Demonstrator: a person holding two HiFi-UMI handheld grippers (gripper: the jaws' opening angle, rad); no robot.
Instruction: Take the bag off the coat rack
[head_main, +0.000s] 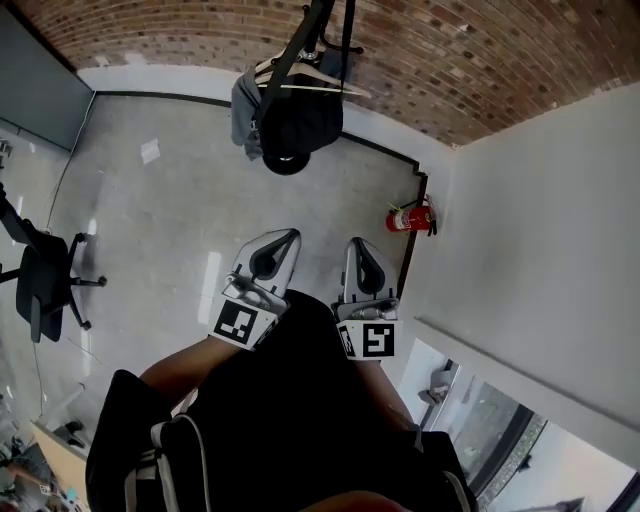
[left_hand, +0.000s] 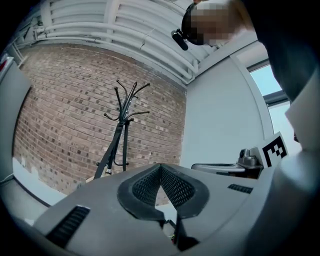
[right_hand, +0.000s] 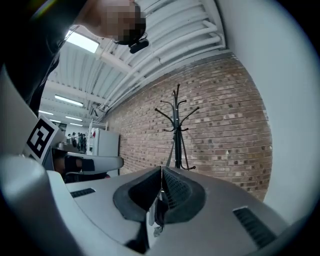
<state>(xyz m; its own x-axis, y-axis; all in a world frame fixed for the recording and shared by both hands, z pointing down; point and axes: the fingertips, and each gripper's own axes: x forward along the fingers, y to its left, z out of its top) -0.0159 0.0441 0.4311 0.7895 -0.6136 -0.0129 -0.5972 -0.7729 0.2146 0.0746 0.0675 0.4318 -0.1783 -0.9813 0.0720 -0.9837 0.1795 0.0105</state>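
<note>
Done: nothing; the bag (head_main: 292, 130) is hanging on the coat rack (head_main: 322, 30), upper centre.
Left: reaching it, lifting it off.
Jaws: I am holding left gripper (head_main: 284, 240) and right gripper (head_main: 359, 246) pressed together, empty.

I read this as an office, loft-style: brick wall (head_main: 200, 30) across frame top, swivel office chair (head_main: 45, 285) far left, fire extinguisher (head_main: 410, 218) center-right, coat rack (right_hand: 176, 125) w/ pale floor (head_main: 170, 220).
</note>
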